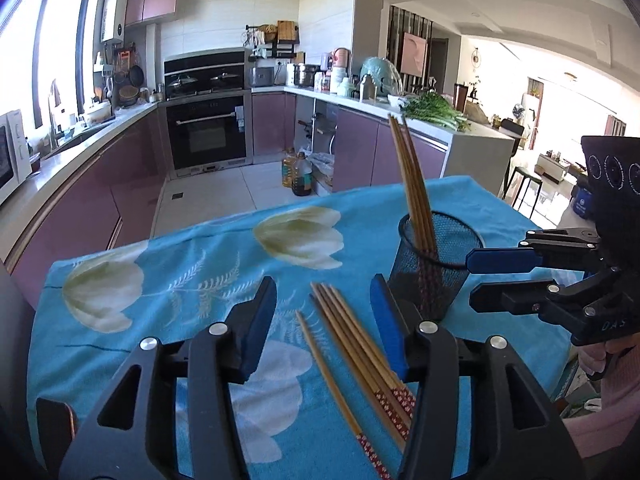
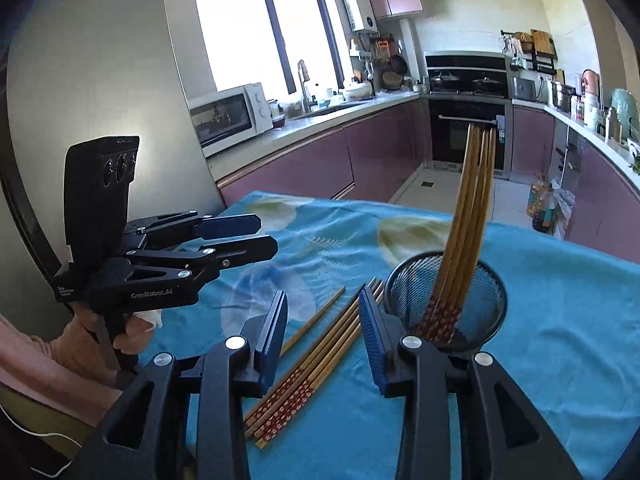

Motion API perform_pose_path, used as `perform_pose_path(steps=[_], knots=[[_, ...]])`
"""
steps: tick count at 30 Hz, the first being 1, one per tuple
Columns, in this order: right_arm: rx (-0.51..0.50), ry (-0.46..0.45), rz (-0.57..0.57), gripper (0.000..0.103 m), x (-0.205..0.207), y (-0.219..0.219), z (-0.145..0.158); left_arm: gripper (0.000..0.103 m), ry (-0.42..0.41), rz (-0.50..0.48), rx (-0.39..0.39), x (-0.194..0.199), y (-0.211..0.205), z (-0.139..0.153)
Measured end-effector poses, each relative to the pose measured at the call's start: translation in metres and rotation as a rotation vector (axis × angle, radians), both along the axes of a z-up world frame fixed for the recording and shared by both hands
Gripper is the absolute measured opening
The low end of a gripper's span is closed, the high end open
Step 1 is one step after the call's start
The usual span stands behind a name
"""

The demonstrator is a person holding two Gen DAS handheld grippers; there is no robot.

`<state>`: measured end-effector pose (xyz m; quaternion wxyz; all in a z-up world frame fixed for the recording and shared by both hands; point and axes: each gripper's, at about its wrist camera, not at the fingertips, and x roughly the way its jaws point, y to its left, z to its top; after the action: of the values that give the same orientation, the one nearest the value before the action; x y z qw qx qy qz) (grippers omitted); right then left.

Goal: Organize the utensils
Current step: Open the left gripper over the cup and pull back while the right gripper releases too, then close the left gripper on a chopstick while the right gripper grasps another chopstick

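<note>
The blue tulip-print tablecloth [image 1: 192, 264] spreads under both grippers. The black mesh holder [image 1: 436, 264] stands just ahead and to the right of the left gripper [image 1: 324, 320], and just ahead of the right gripper [image 2: 322, 328] on its right-finger side; several chopsticks [image 1: 412, 184] already lean upright in it. The loose bundle of chopsticks [image 2: 316, 364] lies flat on the cloth between the right gripper's spread fingers, patterned ends toward the camera, with one stray chopstick [image 1: 324, 372] just beside the bundle. Both grippers are apart and empty. The step in hand looks like picking up the lying sticks. To do it well, I would lower one gripper squarely over the bundle, close across the sticks near mid-length so they stay parallel, then tip them patterned end down into the holder
</note>
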<state>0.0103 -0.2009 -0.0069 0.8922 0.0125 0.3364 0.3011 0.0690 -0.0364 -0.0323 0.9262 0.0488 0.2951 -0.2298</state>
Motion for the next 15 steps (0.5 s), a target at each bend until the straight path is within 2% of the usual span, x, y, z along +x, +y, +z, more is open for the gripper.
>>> perform_pose_path(steps=[6,10,15], knots=[[-0.011,0.13,-0.024,0.035,0.005,0.012,-0.04,0.048,0.107,0.03,0.03,0.001,0.009,-0.039],[-0.017,0.199,-0.057,0.035,0.013,0.015,-0.06,0.048,0.153,0.033,0.045,0.004,-0.003,-0.056],[-0.05,0.223,-0.076,0.035,0.016,0.025,-0.07,0.047,0.204,0.034,0.063,0.007,-0.006,-0.072]])
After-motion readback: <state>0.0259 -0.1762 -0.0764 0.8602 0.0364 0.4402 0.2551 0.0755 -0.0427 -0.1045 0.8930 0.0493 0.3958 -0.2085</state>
